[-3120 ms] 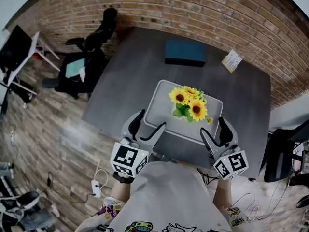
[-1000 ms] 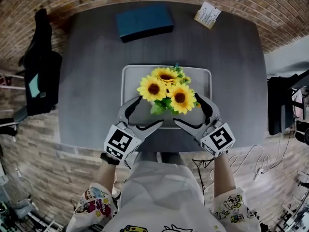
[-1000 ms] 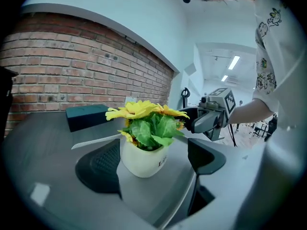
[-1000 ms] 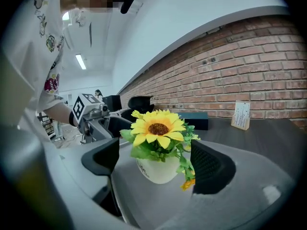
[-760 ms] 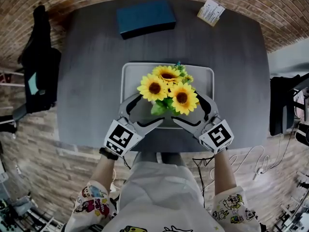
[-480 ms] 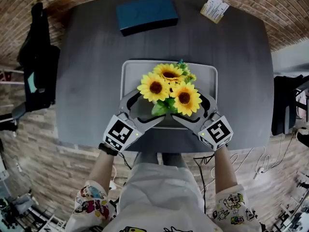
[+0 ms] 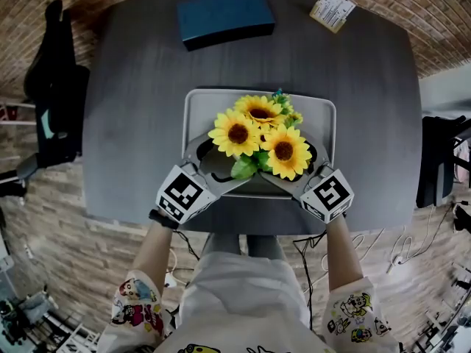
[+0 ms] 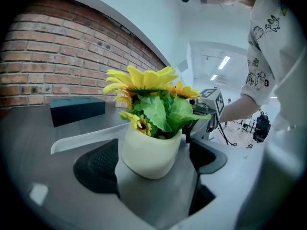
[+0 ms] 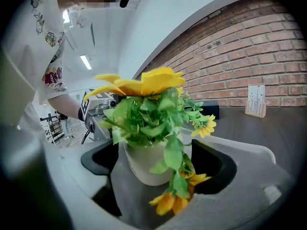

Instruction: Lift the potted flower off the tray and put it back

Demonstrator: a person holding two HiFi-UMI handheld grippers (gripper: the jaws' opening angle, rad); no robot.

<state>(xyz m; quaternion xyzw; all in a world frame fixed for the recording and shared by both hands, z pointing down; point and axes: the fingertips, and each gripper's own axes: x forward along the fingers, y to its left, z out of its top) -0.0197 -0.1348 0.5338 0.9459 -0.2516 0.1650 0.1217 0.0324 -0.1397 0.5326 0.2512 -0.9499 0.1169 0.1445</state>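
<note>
A white pot (image 8: 148, 152) of yellow sunflowers (image 7: 257, 134) stands on the grey tray (image 7: 193, 112) in the middle of the dark table. My left gripper (image 7: 217, 164) reaches in from the near left and my right gripper (image 7: 294, 166) from the near right. In the left gripper view the pot sits between the open jaws of the left gripper (image 8: 153, 157), with a gap at each pad. The right gripper (image 9: 158, 162) likewise stands open around the pot (image 9: 141, 164), leaves and a drooping bloom hanging in front. From the head view the blooms hide the pot.
A dark blue box (image 7: 224, 17) lies at the table's far side, and a small printed card (image 7: 333, 9) stands at the far right. Black office chairs stand left (image 7: 51, 72) and right (image 7: 441, 160) of the table. The near table edge runs just under my grippers.
Both grippers have moved forward from the table's near edge over the tray and now bracket the pot from both sides. The pot has stayed on the tray.
</note>
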